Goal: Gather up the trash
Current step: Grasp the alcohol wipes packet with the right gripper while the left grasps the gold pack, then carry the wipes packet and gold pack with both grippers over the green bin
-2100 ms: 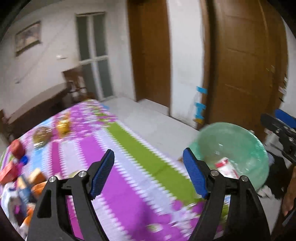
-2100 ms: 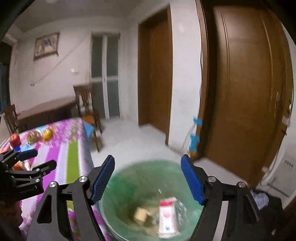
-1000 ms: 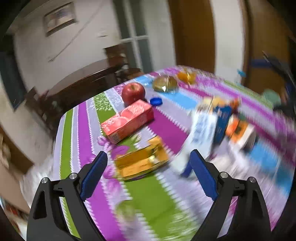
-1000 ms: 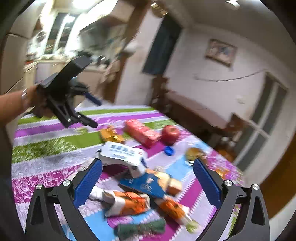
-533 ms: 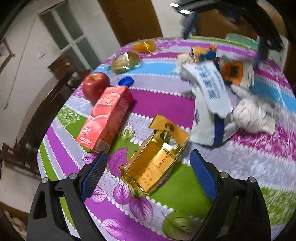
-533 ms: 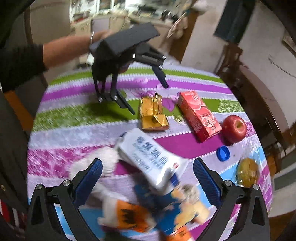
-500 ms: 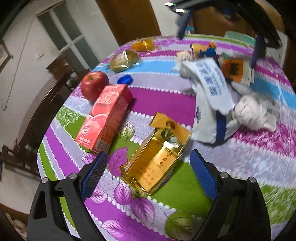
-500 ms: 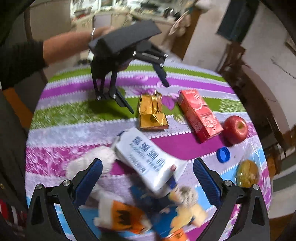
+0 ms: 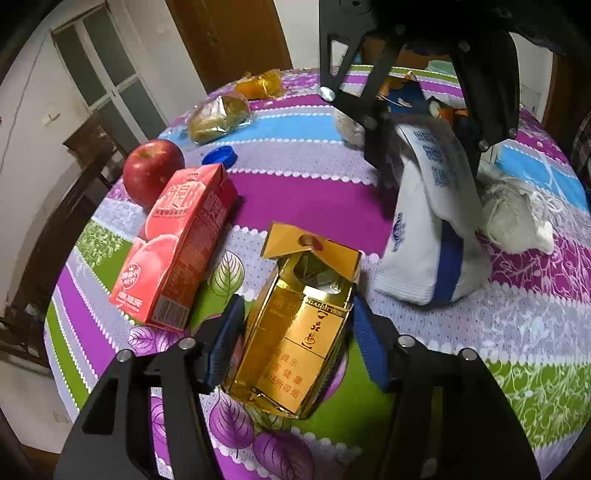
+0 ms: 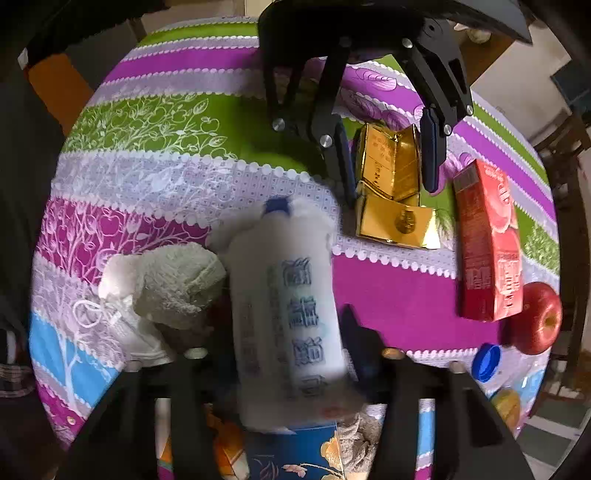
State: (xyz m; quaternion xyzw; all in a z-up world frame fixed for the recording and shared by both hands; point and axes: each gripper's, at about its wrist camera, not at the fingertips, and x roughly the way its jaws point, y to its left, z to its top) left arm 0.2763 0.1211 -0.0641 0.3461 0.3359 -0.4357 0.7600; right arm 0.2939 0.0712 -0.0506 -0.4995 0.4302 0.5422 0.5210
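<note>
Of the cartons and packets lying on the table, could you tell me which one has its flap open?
The gold box, between the left gripper's fingers: its top flap is folded back. The red juice carton beside it and the white packet at the right gripper look closed.

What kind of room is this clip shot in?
Probably a home dining room: a round table under a striped floral tablecloth, wooden doors and dark wooden chairs by the wall.
</note>
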